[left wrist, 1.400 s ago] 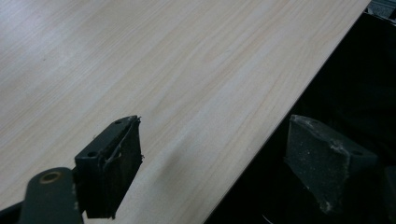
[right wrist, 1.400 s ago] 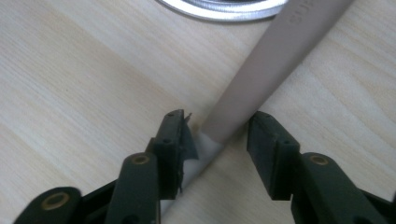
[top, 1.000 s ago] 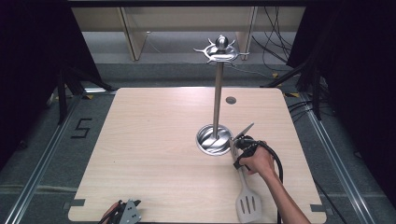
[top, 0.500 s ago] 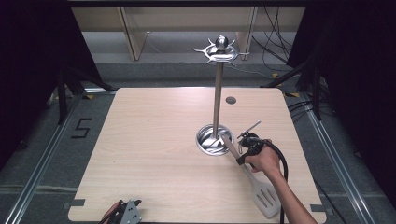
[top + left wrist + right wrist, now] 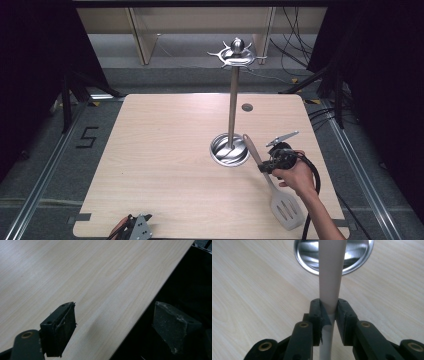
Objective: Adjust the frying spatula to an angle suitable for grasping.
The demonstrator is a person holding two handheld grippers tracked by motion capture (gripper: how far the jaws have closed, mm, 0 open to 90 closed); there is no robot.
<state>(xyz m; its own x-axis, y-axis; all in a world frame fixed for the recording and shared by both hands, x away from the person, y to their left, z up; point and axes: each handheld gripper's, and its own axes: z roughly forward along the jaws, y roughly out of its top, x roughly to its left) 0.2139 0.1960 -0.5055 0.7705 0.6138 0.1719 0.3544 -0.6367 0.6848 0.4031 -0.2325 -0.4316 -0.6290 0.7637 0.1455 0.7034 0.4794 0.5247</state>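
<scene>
A pale slotted spatula (image 5: 286, 210) lies slantwise over the table's front right, its handle (image 5: 252, 147) pointing up toward the rack's base. My right gripper (image 5: 267, 167) is shut on that handle partway along it. In the right gripper view the handle (image 5: 330, 277) runs straight up between the two black pads (image 5: 315, 312), which press on both its sides. A steel utensil rack has a round base (image 5: 229, 150), a tall pole and a ring of hooks (image 5: 235, 52) on top. My left gripper (image 5: 131, 229) rests at the table's front edge, open with nothing between its jaws (image 5: 115, 315).
The wooden table (image 5: 165, 150) has a small dark hole (image 5: 247, 107) at the back right. The table's edge (image 5: 147, 307) runs between my left jaws, with dark floor beyond it. Cables and a wooden shelf lie behind the table.
My right hand has moved right and slightly up with the spatula. The blade has swung from the front middle to the front right, and the handle now points at the rack's base.
</scene>
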